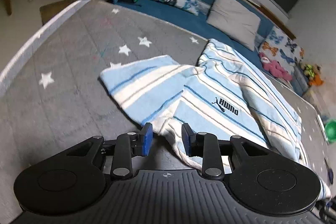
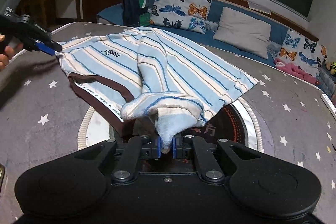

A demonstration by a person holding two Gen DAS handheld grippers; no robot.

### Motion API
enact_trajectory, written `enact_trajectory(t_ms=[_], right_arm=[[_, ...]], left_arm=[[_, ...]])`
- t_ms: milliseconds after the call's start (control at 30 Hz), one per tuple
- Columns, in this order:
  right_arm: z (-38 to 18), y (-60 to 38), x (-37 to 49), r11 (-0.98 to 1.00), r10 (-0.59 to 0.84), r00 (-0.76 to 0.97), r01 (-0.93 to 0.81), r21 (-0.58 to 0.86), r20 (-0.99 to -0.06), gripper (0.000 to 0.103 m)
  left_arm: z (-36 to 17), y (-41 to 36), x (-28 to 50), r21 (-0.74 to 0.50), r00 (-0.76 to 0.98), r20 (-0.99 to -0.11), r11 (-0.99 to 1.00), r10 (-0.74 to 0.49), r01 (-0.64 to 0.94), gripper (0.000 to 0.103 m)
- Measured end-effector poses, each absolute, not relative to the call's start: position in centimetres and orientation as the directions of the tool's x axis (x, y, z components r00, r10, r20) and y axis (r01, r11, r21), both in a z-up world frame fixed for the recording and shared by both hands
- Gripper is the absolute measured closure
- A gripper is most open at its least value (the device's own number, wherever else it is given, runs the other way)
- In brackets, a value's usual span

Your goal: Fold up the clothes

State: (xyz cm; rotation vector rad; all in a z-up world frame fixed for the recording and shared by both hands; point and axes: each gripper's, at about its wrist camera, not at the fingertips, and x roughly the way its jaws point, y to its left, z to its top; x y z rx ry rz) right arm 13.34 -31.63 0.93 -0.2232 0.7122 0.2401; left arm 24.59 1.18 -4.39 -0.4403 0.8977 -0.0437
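A light blue and white striped shirt [image 1: 210,98] with a Puma logo lies rumpled on a grey star-patterned mat [image 1: 63,68]. My left gripper [image 1: 167,139] is open, its blue pads on either side of the shirt's near edge without pinching it. In the right wrist view the same shirt [image 2: 168,62] is spread on the mat [image 2: 42,102], with a brown collar band on its left. My right gripper [image 2: 166,146] is shut on a bunched fold of the shirt and holds it up. The left gripper [image 2: 49,48] shows at the shirt's far left corner.
A blue couch [image 2: 212,35] with butterfly pillows [image 2: 180,9], a grey pillow [image 2: 243,30] and a dark backpack [image 2: 134,7] runs behind the mat. A round dark disc with a white rim [image 2: 250,119] lies under the shirt. Pink fabric [image 2: 294,70] and toys lie at the right.
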Motion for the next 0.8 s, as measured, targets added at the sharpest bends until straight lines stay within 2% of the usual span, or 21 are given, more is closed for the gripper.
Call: enact_trajectory(t_ms=[133, 167, 233, 267, 500, 633, 800], right_arm=[[0.5, -31.5, 13.3, 0.946, 0.145, 0.733, -0.3, -0.125, -0.665, 0.093], [0.4, -31.5, 13.4, 0.946, 0.143, 0.734, -0.298, -0.126, -0.664, 0.092], [0.2, -31.6, 13.5, 0.948, 0.135, 0.738, -0.29, -0.13, -0.661, 0.092], [0.1, -31.6, 13.5, 0.949, 0.132, 0.738, -0.287, -0.13, -0.662, 0.092], [-0.2, -31.9, 13.2, 0.957, 0.148, 0.725, -0.278, -0.089, -0.672, 0.092], [0.0, -31.8, 11.5, 0.955, 0.193, 0.707, -0.296, -0.036, -0.681, 0.092], [-0.6, -31.5, 8.9, 0.947, 0.207, 0.673, -0.32, -0.028, -0.71, 0.091]], left_arm=[[-4.9, 0.7, 24.8, -0.415, 0.622, -0.754, 0.888, -0.212, -0.2, 0.073], [-5.0, 0.5, 24.9, -0.419, 0.626, -0.752, 0.883, -0.206, -0.213, 0.077], [-5.2, 0.5, 25.1, -0.429, 0.638, -0.744, 0.875, -0.199, -0.227, 0.093], [-5.2, 0.6, 25.0, -0.443, 0.642, -0.74, 0.865, -0.203, -0.236, 0.094], [-3.3, 3.1, 21.7, -0.53, 0.702, -0.68, 0.804, -0.211, -0.272, 0.097], [0.2, 5.6, 16.2, -0.515, 0.754, -0.634, 0.822, -0.174, -0.244, 0.097], [1.6, 9.1, 8.4, -0.488, 0.755, -0.639, 0.835, -0.145, -0.253, 0.097]])
